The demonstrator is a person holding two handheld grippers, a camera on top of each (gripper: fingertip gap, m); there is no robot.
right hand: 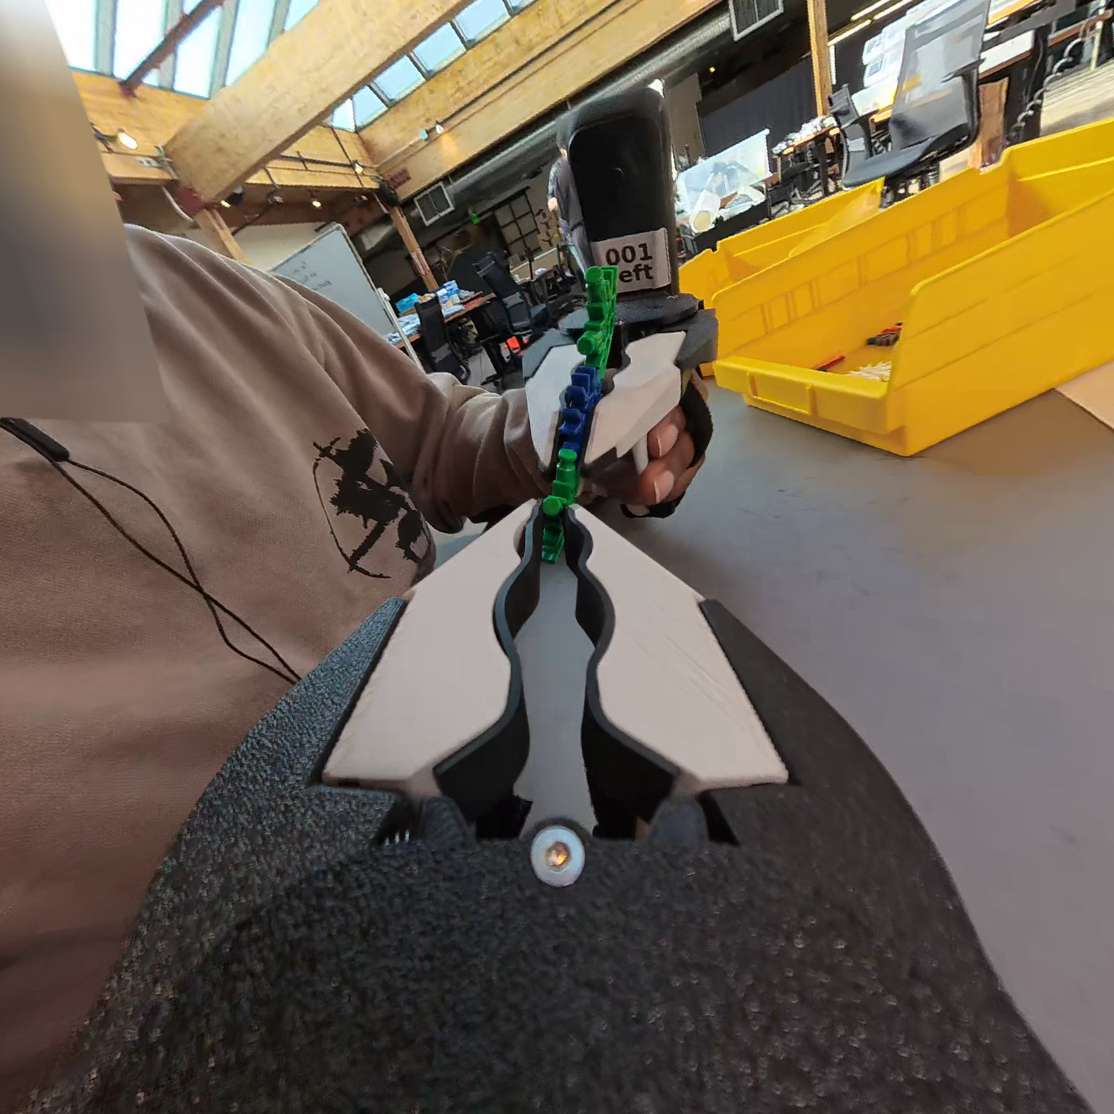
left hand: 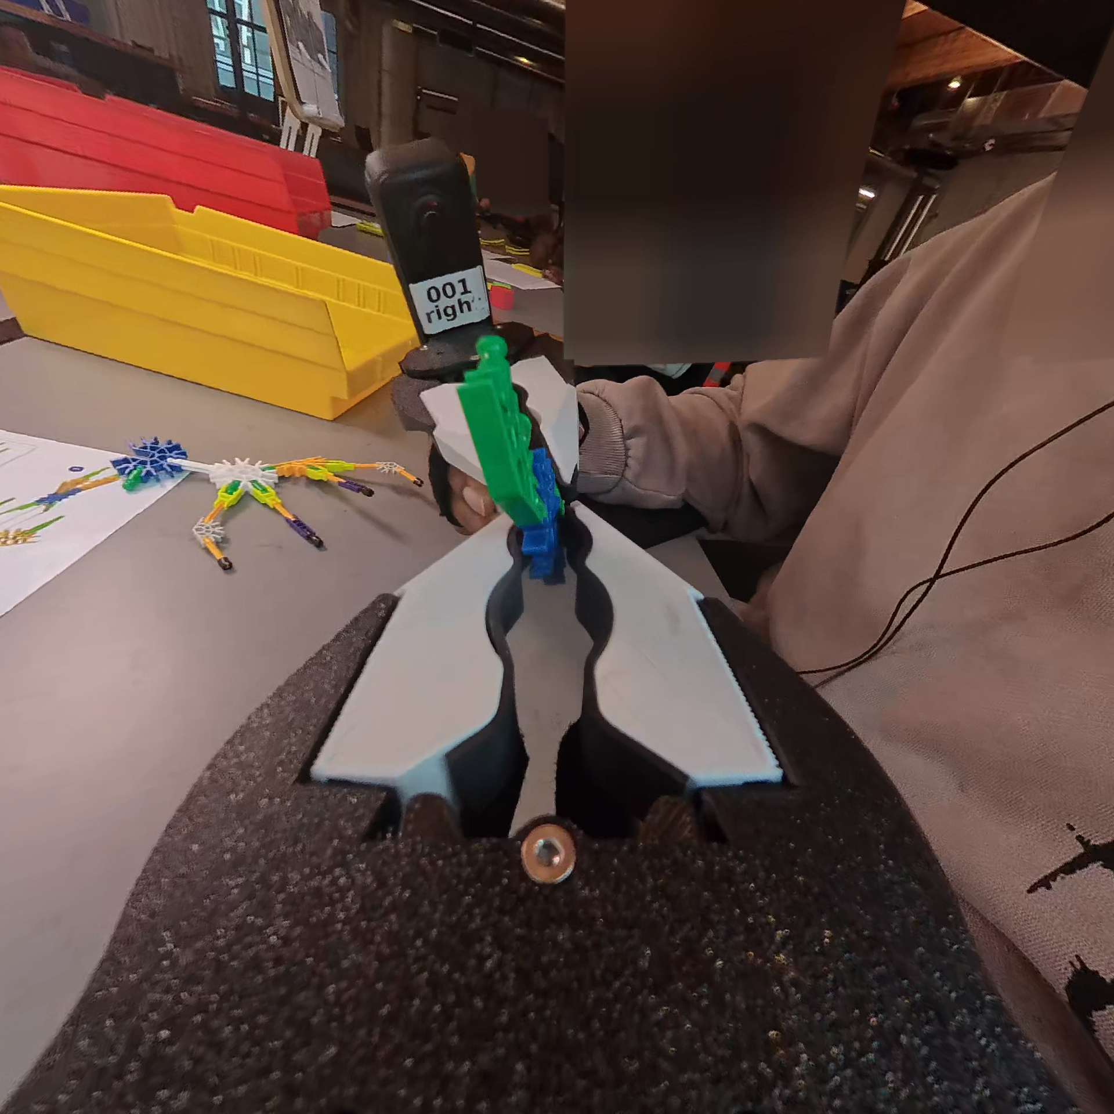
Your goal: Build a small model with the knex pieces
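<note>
At about 9 o'clock in my left wrist view sits a spoked toy build (left hand: 241, 482) on the grey table (left hand: 151, 663), with a yellow bin (left hand: 199, 301) at 10 o'clock and red bins (left hand: 138, 144) behind it. Dead centre, my left gripper (left hand: 545, 551) is pinched on the blue connector (left hand: 545, 530), which touches a green connector (left hand: 503, 440). My right gripper (right hand: 554, 533) at 12 o'clock in its own view is clamped on that green piece. Both grippers meet tip to tip above the table, my sleeve (left hand: 651, 440) at 2 o'clock.
</note>
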